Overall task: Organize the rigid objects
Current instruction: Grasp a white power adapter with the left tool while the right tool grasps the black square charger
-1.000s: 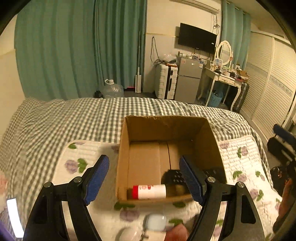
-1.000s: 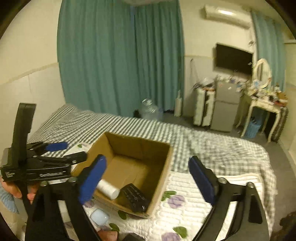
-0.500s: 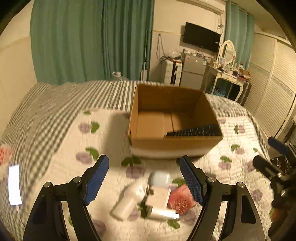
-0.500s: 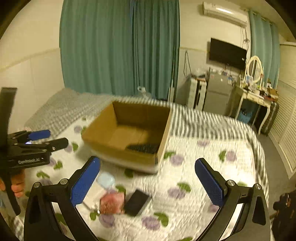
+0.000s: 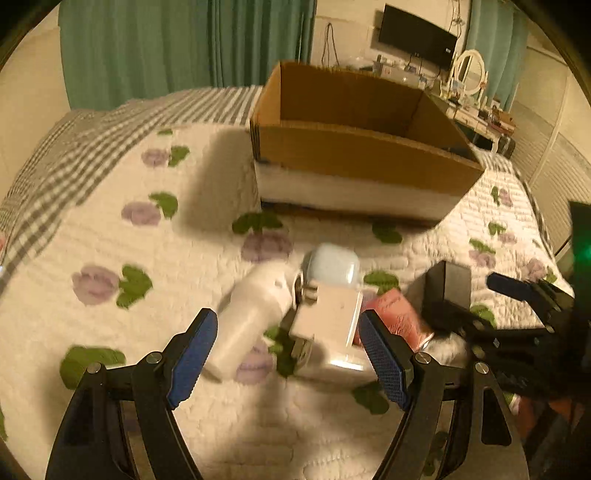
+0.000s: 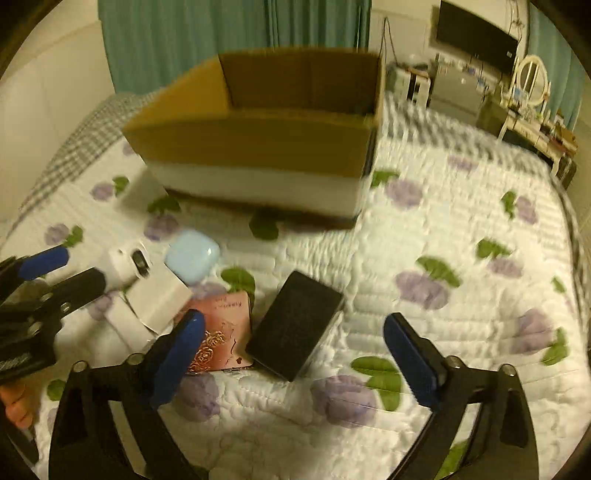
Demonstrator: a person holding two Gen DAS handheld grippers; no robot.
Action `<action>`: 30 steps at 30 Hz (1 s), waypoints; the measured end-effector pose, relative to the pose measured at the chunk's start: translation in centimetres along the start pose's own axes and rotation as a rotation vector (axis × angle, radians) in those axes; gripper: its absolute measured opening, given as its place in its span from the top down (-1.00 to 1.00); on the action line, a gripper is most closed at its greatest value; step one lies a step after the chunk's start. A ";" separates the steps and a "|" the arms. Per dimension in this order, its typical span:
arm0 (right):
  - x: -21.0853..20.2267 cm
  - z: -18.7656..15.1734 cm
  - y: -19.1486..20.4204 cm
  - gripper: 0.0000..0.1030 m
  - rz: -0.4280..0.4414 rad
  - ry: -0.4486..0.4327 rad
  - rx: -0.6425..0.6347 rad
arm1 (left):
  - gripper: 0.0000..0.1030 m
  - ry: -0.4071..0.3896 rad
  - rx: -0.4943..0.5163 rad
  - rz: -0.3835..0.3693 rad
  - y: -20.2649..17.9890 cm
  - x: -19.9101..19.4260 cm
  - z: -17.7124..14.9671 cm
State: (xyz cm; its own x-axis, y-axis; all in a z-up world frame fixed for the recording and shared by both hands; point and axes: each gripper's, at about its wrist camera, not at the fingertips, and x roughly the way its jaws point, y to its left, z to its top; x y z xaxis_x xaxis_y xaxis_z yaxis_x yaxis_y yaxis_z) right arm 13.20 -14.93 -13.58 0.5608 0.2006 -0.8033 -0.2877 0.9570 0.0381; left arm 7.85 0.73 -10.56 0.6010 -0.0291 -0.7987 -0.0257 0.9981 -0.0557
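An open cardboard box (image 5: 354,151) (image 6: 258,140) stands on the bed. In front of it lie a white bottle (image 5: 251,321), a pale blue case (image 5: 334,264) (image 6: 192,254), a white box (image 5: 328,325) (image 6: 157,299), a pink flat case (image 5: 391,314) (image 6: 218,332) and a black flat box (image 6: 295,325) (image 5: 448,291). My left gripper (image 5: 288,358) is open, low over the white bottle and white box. My right gripper (image 6: 295,365) is open, just above the black box and pink case.
The bed has a white quilt with purple flowers (image 6: 443,258) over a grey checked cover (image 5: 74,125). Teal curtains (image 5: 184,44), a wall TV (image 5: 417,33) and a dresser with a mirror (image 5: 469,74) are behind.
Both grippers have dropped from above the box and pulled back toward the items in front of it. The items now lie close between the open jaws.
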 end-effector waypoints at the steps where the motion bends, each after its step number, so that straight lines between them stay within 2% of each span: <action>1: 0.7 0.0 -0.1 -0.78 0.006 0.013 0.006 | -0.58 0.018 -0.001 0.001 0.0 0.3 -0.3; 4: 2.8 0.0 -0.2 -0.54 0.011 0.061 0.019 | -0.58 0.029 0.010 0.011 -0.4 0.4 -0.8; 6: 3.8 -0.2 -0.6 -0.24 0.010 0.088 0.034 | -0.58 0.038 0.022 -0.010 -0.9 0.4 -1.0; 12: 2.9 -1.1 -1.8 0.01 0.058 0.074 0.059 | -0.58 0.104 0.034 -0.066 -2.2 1.0 -2.3; 19: 1.2 -2.3 -2.4 0.16 0.055 0.047 0.041 | -0.58 0.198 0.079 -0.032 -3.7 4.2 -2.9; 30: 0.0 -2.3 -2.9 0.21 0.069 0.045 0.048 | -0.53 0.144 0.055 -0.099 -3.2 2.8 -2.5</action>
State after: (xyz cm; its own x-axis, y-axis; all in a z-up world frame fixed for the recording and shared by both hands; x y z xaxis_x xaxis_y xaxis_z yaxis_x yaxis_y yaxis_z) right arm 12.19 -18.20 -15.05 0.5054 0.2577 -0.8235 -0.2862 0.9504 0.1218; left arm 7.61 -2.70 -14.14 0.4779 -0.1307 -0.8686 0.0744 0.9913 -0.1083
